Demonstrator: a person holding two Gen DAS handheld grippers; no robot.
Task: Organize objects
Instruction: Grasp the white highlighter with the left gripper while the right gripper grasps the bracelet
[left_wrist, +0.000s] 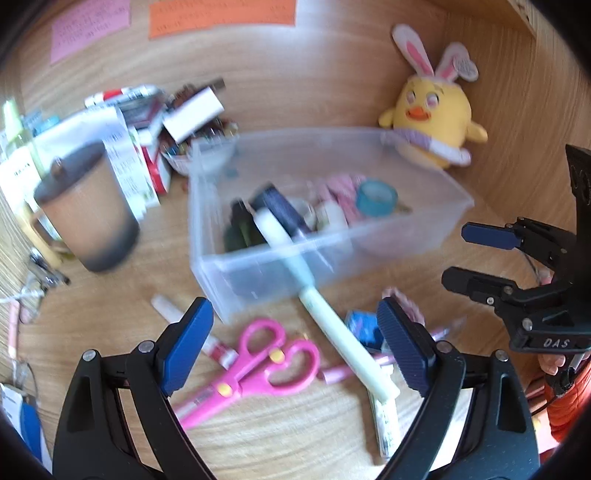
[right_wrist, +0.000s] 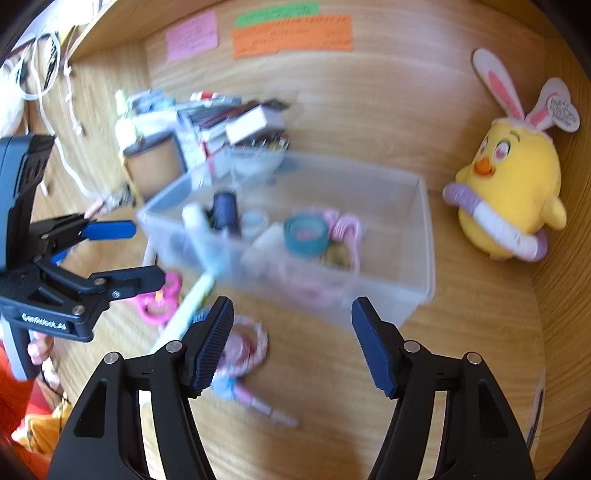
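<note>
- Clear plastic bin (left_wrist: 258, 266) sits mid-desk, already part filled: teal tape roll (left_wrist: 376, 195), dark tube, pink bits; frames blurred, contents hard to name.
- Pale green marker (left_wrist: 332, 328) leans over the bin's front wall, one end inside, other end down on the wooden desk (left_wrist: 277, 443).
- Loose items in front of the bin: pink scissors (left_wrist: 258, 365), pink pens (left_wrist: 343, 371), small blue packet (left_wrist: 360, 325), another white marker (left_wrist: 168, 310).
- Step, my guess: mid-sort, choosing the next loose item to drop in the bin.
- Left gripper (left_wrist: 295, 347): jaws spread wide, nothing held, hovering over the scissors and the marker's lower end; contact with the marker unclear.
- Right gripper (right_wrist: 291, 343): jaws also wide, empty, above a pink ring-shaped item (right_wrist: 247, 347) near the bin's front.
- Next move likely calls for lowering one tool, centring its jaws across a single item, closing, then lifting over the bin wall.
- Yellow chick plush (right_wrist: 513, 184) and lidded cup (left_wrist: 88, 206) stand aside, apart from the bin.
</note>
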